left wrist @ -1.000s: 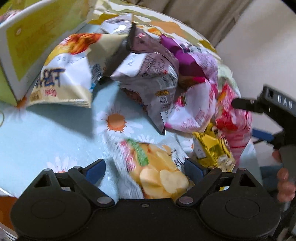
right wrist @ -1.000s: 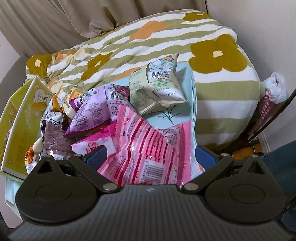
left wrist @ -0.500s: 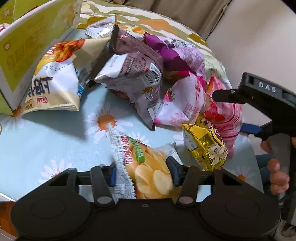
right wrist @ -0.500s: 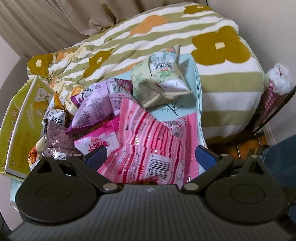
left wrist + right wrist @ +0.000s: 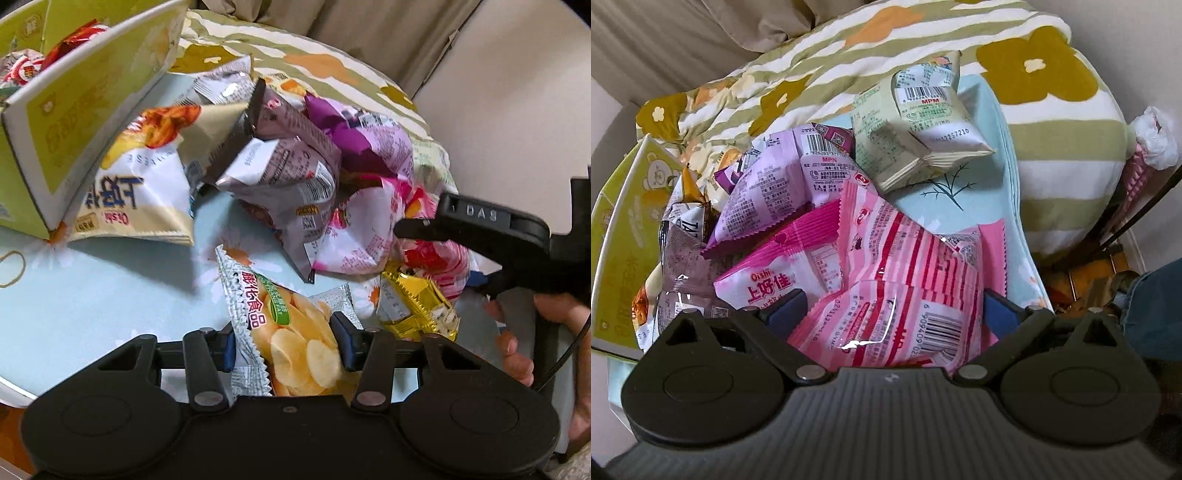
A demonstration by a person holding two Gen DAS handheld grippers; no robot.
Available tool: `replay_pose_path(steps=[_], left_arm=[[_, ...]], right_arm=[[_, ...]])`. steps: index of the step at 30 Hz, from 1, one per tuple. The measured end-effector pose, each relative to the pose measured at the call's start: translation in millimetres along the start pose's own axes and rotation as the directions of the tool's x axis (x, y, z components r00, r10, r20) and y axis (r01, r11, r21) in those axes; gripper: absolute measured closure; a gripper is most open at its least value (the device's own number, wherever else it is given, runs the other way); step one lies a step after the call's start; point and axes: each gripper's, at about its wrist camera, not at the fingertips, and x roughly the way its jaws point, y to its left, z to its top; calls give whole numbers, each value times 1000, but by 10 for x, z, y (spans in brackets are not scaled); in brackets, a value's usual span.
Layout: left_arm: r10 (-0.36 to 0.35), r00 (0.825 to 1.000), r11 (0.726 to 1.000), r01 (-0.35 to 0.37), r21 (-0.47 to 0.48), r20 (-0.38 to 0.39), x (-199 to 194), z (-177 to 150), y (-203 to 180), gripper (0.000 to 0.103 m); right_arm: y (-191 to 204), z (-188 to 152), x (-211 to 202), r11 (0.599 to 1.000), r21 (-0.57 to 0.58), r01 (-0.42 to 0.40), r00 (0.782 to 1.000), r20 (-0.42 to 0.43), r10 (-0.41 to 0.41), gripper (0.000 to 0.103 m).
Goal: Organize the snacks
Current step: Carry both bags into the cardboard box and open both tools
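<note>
From my left wrist, my left tool (image 5: 286,347) has just closed and its blue pads pinch the chip bag (image 5: 284,325) from both sides at 6 o'clock; the bag's silver top edge points toward 11 o'clock over the pale blue daisy cloth (image 5: 92,291). At 10 o'clock stands the yellow box (image 5: 74,122), open, with some red and white packets inside. Leaning against its side is a cream bag (image 5: 144,192). At 12 o'clock lies a grey bag (image 5: 288,162), with a purple bag (image 5: 369,140) just past it toward 1 o'clock. A gold packet (image 5: 417,306) sits just beside the chip bag at 4 o'clock. At 3 o'clock my right tool (image 5: 480,225) hangs over the pink packets, with my right hand (image 5: 524,339) on its handle. From my right wrist, the right tool (image 5: 894,306) stands wide open, its two blue pads either side of a pink striped bag (image 5: 905,295) at 6 o'clock; I cannot tell whether the pads touch it, and nothing is pinched. A magenta bag (image 5: 783,262) lies beside it at 9 o'clock, a lilac bag (image 5: 775,184) at 11 o'clock, and a pale green bag (image 5: 916,133) at 12 o'clock on the blue cloth (image 5: 979,195). The yellow box (image 5: 624,236) is at the far 9 o'clock edge. Behind everything lies a striped flower quilt (image 5: 1052,122).
</note>
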Motion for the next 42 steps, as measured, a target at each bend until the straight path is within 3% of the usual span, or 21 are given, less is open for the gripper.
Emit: replay_pose_path(steps=[2, 4, 6, 15, 22, 33, 38, 42], left_arm=[[-3, 1000, 1000, 3, -4, 7, -30, 20, 10, 49], [-3, 1000, 1000, 3, -7, 16, -70, 32, 19, 49], [-7, 1000, 1000, 7, -9, 26, -122, 42, 32, 49], [-14, 994, 1000, 14, 5, 110, -523, 152, 27, 49], [6, 975, 1000, -3, -12, 222, -1055, 307, 99, 49], [62, 911, 998, -52, -37, 407, -1864, 857, 743, 49], [74, 906, 997, -59, -49, 417, -1996, 1252, 1276, 49], [76, 914, 997, -60, -52, 398, -1976, 1519, 1723, 49]], right_arm=[[-23, -10, -29, 1000, 7, -3, 1000, 5, 3, 1], [-52, -11, -72, 1000, 10, -3, 1000, 11, 3, 13], [-84, -17, -123, 999, 25, -20, 1000, 19, 20, 17], [-9, -22, -527, 998, 25, -62, 993, 99, 59, 21], [225, -2, -946, 992, -6, -122, 978, 167, 122, 21], [1247, 68, -1385, 949, -143, -283, 926, 219, 309, 21], [1893, 87, -1407, 932, -175, -317, 905, 238, 352, 21], [2427, 65, -1287, 930, -200, -307, 908, 232, 350, 21]])
